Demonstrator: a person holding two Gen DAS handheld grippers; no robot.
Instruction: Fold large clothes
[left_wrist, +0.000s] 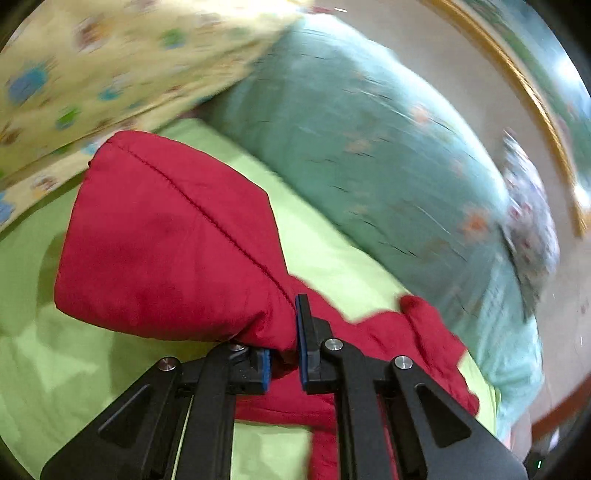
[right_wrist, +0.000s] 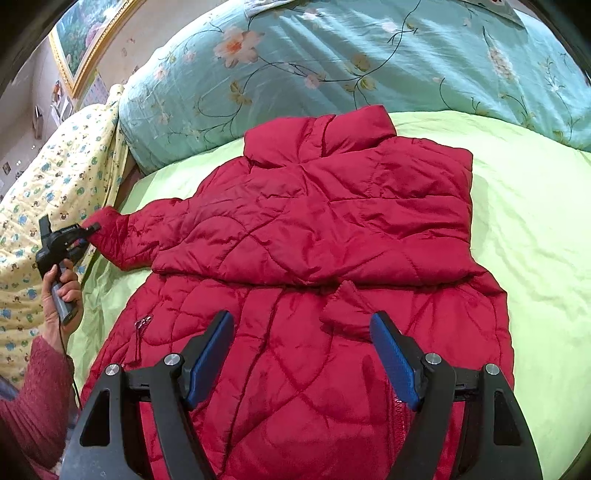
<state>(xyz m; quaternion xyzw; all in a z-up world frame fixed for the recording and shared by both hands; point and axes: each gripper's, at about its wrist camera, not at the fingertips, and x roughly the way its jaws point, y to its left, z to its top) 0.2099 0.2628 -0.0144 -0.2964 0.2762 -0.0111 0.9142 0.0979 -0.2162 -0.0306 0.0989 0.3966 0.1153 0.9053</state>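
A red quilted puffer jacket (right_wrist: 314, 236) lies on a lime green bedsheet (right_wrist: 524, 229), its collar toward the pillows and one side folded over the body. My left gripper (left_wrist: 283, 349) is shut on the cuff of the left sleeve (left_wrist: 166, 236) and holds it off the sheet. It also shows in the right wrist view (right_wrist: 86, 230) at the far left, gripping the sleeve end. My right gripper (right_wrist: 301, 354) is open and empty, hovering above the jacket's lower body.
A teal floral quilt (right_wrist: 332, 62) is piled along the head of the bed. A yellow patterned blanket (right_wrist: 55, 177) lies at the left edge. A gold-framed picture (right_wrist: 88, 40) hangs on the wall. The person's arm in a red sleeve (right_wrist: 40, 384) is at lower left.
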